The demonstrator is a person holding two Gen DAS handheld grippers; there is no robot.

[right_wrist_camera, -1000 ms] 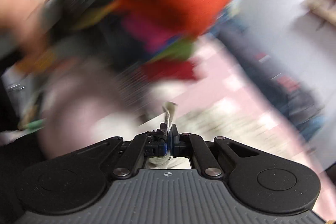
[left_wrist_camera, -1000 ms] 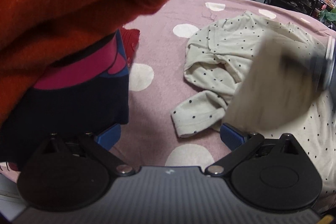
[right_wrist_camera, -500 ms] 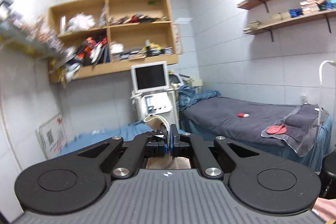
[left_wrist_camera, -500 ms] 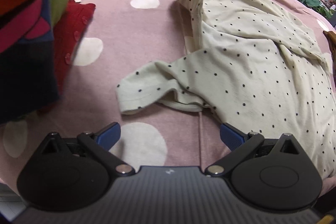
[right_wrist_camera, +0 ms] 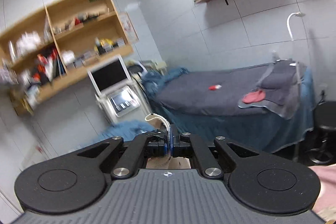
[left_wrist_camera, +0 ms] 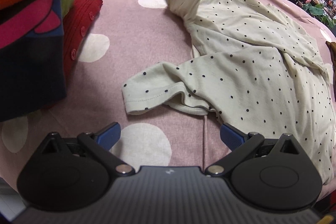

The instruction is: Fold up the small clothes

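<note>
The shirt (left_wrist_camera: pixel 252 68), cream with small dark dots, is judged to be light, thin and limp: it can be expected to sag wherever it is not supported, to stretch a little under pull, and to slide easily over the pink spotted cover (left_wrist_camera: pixel 130 51). It is not fragile, but a single pinch gathers the cloth into a rope, as is seen where one sleeve is drawn upward out of the top of the left wrist view. Hemmed edges are judged the best places for a hold, since the stitched cuff and the neckline give a firmer ridge than the open cloth. The shirt is spread crumpled on the cover, mostly toward the right of the left wrist view, with its free sleeve (left_wrist_camera: pixel 151 93) lying flat and its cuff pointing left. The left tool (left_wrist_camera: pixel 170 135) is spread wide with nothing between its blue pads; it hangs just short of that cuff, tilted down at the cover, the cuff lying ahead of the gap and apart from both pads. The right tool (right_wrist_camera: pixel 169 140) is clenched on a ribbed cream edge of the shirt, raised well above the bed. A pile (left_wrist_camera: pixel 31 24) of other clothes lies at the left.
</note>
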